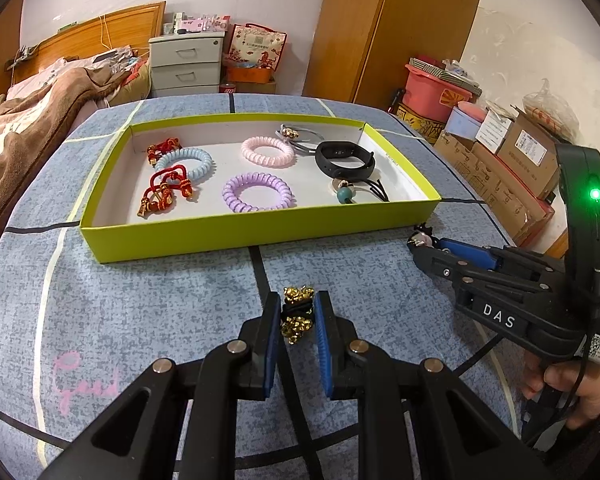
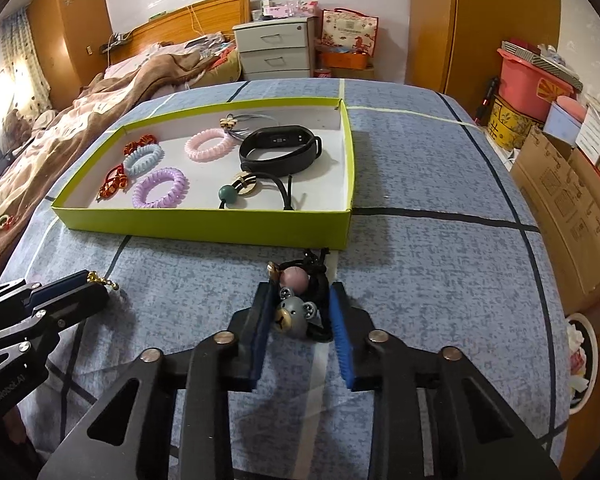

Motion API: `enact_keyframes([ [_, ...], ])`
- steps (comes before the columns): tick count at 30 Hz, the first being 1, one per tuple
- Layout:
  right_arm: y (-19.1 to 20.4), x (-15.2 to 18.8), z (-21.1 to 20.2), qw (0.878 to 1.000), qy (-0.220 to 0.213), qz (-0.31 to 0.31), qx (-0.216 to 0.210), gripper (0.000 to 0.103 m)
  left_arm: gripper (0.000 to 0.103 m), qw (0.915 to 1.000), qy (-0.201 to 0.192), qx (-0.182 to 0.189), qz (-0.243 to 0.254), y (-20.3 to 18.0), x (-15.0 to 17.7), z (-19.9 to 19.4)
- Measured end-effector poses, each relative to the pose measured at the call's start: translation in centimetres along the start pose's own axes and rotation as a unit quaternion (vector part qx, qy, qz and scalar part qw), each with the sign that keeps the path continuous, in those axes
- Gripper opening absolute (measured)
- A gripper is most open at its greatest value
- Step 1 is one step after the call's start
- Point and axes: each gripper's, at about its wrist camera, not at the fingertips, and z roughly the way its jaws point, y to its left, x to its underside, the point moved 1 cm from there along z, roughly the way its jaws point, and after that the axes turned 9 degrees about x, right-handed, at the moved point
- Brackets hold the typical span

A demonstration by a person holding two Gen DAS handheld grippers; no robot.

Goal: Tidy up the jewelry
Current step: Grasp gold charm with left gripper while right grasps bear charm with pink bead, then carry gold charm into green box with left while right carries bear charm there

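My left gripper (image 1: 298,312) is shut on a gold-and-black hair tie (image 1: 297,312), just above the blue cloth in front of the green tray (image 1: 236,236). My right gripper (image 2: 298,300) is shut on a black hair tie with a grey bear charm and pink bead (image 2: 296,300), close to the tray's near right corner (image 2: 342,232). In the left wrist view the right gripper (image 1: 420,240) shows at the right. In the right wrist view the left gripper (image 2: 96,280) shows at the left. The tray holds coil bands, red knots, a black wristband (image 1: 344,158) and beaded ties.
The tray sits on a blue patterned cloth (image 1: 160,300) over a table. A bed (image 2: 80,120) lies to the left. Cardboard boxes (image 2: 572,200) and a pink bin (image 1: 432,92) stand to the right. A drawer unit (image 1: 186,64) is behind.
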Motion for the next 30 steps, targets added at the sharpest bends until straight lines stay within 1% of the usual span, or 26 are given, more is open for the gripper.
enact_keyframes([
  [1, 0.0, 0.0, 0.0, 1.0, 0.0, 0.0, 0.0, 0.026, 0.018, 1.0, 0.0, 0.0, 0.0, 0.0, 0.0, 0.0],
  [2, 0.0, 0.0, 0.0, 1.0, 0.0, 0.0, -0.001, 0.021, 0.018, 1.0, 0.001, -0.001, 0.0, 0.0, 0.0, 0.0],
  [3, -0.1, 0.1, -0.1, 1.0, -0.001, 0.001, -0.003, 0.019, 0.018, 1.0, 0.0, -0.001, 0.0, 0.0, 0.0, -0.1],
  [6, -0.2, 0.2, -0.2, 1.0, -0.002, 0.001, -0.009, 0.018, 0.018, 1.0, -0.001, -0.002, 0.0, -0.1, 0.1, -0.1],
  [19, -0.7, 0.2, -1.8, 0.999, -0.027, 0.022, -0.04, 0.017, 0.018, 1.0, -0.004, -0.005, 0.001, -0.1, -0.2, -0.6],
  [25, -0.7, 0.0, -2.5, 0.997, -0.037, 0.027, -0.054, 0.017, 0.018, 0.9998, -0.018, -0.008, 0.001, 0.1, -0.6, -1.5],
  [30, -0.3, -0.7, -3.1, 0.996, -0.051, 0.027, -0.062, 0.017, 0.018, 0.9994, -0.028, -0.019, -0.002, 0.9, -1.4, -2.3],
])
